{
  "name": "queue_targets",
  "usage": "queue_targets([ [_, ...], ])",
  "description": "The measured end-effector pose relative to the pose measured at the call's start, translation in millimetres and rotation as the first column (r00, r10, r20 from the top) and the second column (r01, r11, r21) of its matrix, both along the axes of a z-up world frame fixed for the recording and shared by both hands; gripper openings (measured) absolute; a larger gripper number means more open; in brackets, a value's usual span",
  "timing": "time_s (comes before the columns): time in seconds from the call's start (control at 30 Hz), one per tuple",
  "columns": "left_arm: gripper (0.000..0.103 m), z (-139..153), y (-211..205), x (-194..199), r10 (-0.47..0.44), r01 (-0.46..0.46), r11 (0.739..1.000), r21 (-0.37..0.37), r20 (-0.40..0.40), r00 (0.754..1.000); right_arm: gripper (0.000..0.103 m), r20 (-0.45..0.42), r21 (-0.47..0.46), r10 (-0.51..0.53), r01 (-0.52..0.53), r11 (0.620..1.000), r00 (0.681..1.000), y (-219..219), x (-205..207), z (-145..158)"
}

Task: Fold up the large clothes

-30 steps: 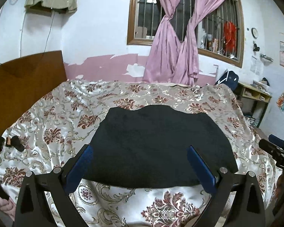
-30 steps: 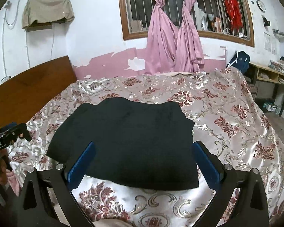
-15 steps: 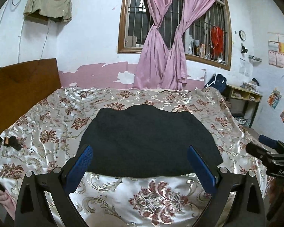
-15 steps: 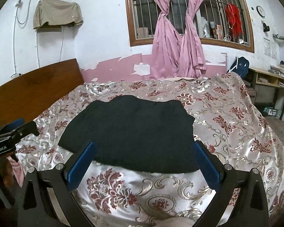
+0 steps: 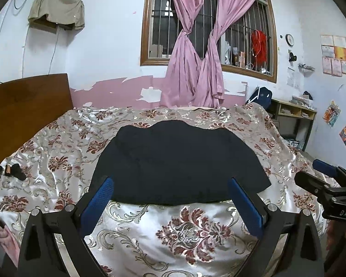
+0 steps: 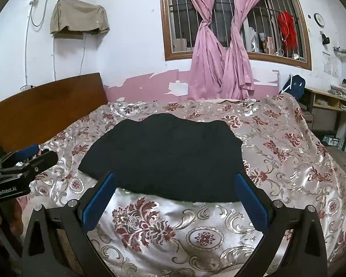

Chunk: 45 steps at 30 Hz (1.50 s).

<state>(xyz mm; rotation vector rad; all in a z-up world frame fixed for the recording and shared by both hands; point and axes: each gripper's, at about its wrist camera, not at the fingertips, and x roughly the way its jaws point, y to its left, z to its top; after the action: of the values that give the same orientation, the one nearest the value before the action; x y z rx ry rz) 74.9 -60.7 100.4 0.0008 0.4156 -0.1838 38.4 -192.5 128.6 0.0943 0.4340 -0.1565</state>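
Note:
A dark navy garment (image 5: 177, 161) lies folded flat in the middle of the bed, also in the right wrist view (image 6: 166, 154). My left gripper (image 5: 170, 191) is open and empty, held back from the garment's near edge above the bedspread. My right gripper (image 6: 175, 189) is open and empty, also short of the near edge. The right gripper shows at the right edge of the left wrist view (image 5: 327, 184). The left gripper shows at the left edge of the right wrist view (image 6: 18, 168).
The bed has a floral satin bedspread (image 5: 184, 230) and a wooden headboard (image 5: 27, 106) on the left. Small dark items (image 5: 13, 169) lie by the headboard. A shelf unit (image 5: 293, 117) and blue bag (image 5: 260, 97) stand at the right wall, below the curtained window (image 5: 207, 34).
Both grippers have pulled back and up from the garment, which now sits farther away. Both stay open and empty. The garment has not moved.

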Motion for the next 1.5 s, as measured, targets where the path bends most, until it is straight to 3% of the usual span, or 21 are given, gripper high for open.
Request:
queue_targets([
  [0.4, 0.100, -44, 15, -7, 0.028, -0.028, 0.999, 0.031, 0.015, 0.999, 0.100, 0.057, 0.020, -0.015, 0.014, 1.000, 0.998, 19, -8, -41],
  [0.8, 0.100, -93, 27, -5, 0.071, -0.071, 0.997, -0.003, -0.018, 0.997, 0.100, 0.090, -0.025, -0.010, 0.012, 1.000, 0.996, 32, -11, -80],
  [1.17, 0.100, -106, 26, -12, 0.065, -0.065, 0.998, 0.019, -0.002, 0.998, 0.100, 0.070, -0.030, -0.008, 0.010, 0.999, 0.998, 33, -10, -102],
  [1.5, 0.100, -106, 26, -17, 0.061, -0.061, 0.998, 0.021, 0.020, 0.998, 0.100, 0.080, -0.027, -0.006, 0.008, 1.000, 0.997, 31, -14, -103],
])
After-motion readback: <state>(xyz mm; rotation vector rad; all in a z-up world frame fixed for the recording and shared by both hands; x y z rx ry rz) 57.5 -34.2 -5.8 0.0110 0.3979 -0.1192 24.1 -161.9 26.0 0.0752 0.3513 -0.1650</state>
